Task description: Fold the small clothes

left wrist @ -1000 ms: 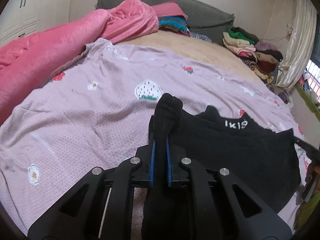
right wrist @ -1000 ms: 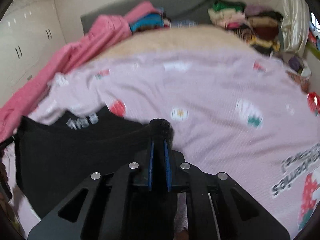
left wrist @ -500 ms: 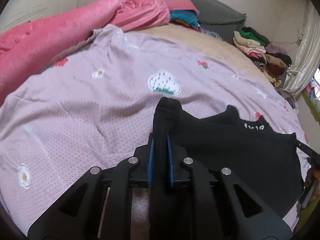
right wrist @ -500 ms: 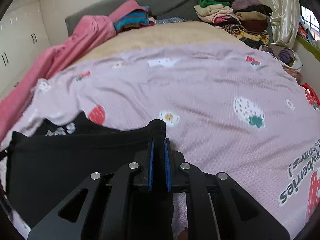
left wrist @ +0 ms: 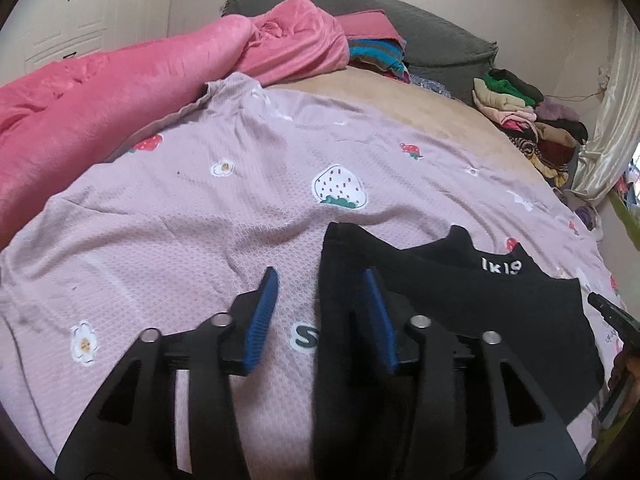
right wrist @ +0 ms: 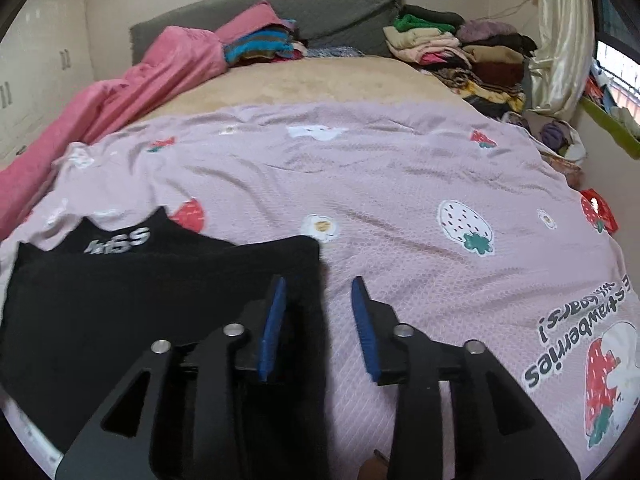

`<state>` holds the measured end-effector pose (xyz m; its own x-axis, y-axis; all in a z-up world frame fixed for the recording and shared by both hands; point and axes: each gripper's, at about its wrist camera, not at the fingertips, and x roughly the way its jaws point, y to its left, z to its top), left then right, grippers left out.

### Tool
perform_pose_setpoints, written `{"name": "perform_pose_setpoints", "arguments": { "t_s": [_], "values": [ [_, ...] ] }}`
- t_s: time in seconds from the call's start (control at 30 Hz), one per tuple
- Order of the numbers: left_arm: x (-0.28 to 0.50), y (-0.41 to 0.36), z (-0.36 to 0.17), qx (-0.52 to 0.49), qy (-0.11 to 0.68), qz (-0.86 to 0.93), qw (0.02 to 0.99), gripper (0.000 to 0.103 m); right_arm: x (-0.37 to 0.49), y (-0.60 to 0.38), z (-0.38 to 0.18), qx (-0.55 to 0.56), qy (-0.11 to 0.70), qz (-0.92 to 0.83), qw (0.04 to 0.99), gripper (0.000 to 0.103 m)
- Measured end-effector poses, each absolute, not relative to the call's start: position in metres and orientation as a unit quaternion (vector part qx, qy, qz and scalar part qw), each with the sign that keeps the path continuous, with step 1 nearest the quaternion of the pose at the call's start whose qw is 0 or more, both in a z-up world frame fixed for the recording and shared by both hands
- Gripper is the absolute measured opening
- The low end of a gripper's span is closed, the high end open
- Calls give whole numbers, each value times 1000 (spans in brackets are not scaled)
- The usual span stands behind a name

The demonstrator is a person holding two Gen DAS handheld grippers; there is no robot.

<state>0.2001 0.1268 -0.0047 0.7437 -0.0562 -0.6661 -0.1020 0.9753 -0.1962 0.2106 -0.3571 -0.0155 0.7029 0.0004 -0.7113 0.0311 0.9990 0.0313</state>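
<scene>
While both claws are spreading, I see the black garment [left wrist: 460, 304] lying flat on the lilac bedspread [left wrist: 180, 232], folded over itself so that a straight edge faces me and the neckline points away.

My left claw [left wrist: 320, 304] has its jaws opening. The garment's left corner rises between the blue pads [left wrist: 262, 320] and leans against the right-hand one; the left-hand one stands clear of the cloth, with bedspread showing in the gap. My right claw [right wrist: 318, 312] is opening too. The garment's [right wrist: 120, 312] right corner lies against its left-hand pad [right wrist: 272, 328], and the other pad is over bare bedspread [right wrist: 400, 200]. Neither claw pinches the cloth.

White lettering sits at the garment's neckline. In the right wrist view it reads roughly "kiSS"; in the left wrist view only part shows, something like "lk19". Between the left claw's pads a dark "S" is printed on the bedspread. Near the right claw the bedspread carries upside-down print, "strawberries", with a smaller line I cannot read.

Farther off lie a pink blanket [left wrist: 120, 92], a grey headboard [right wrist: 328, 8], and stacks of folded clothes [right wrist: 452, 52] on the bed's far right. White cupboard doors [left wrist: 72, 12] stand at the far left.
</scene>
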Motion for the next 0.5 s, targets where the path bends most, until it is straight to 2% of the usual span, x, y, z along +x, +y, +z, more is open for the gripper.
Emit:
{"name": "perform_pose_setpoints", "arguments": {
  "t_s": [0.1,0.13,0.27,0.33,0.5],
  "values": [
    [191,118,0,-97,359,10,928,55,194,-348,-7,11,379,12,925,45],
    [187,116,1,-95,359,10,928,60,189,-346,-5,11,377,18,926,45],
    [175,105,6,-86,356,2,930,65,169,-334,-2,3,378,43,925,51],
    [169,99,9,-79,353,-1,932,71,161,-328,-1,-2,379,53,924,52],
    [158,86,9,-64,351,-6,934,73,143,-319,0,-10,380,68,923,58]
  ]
}}
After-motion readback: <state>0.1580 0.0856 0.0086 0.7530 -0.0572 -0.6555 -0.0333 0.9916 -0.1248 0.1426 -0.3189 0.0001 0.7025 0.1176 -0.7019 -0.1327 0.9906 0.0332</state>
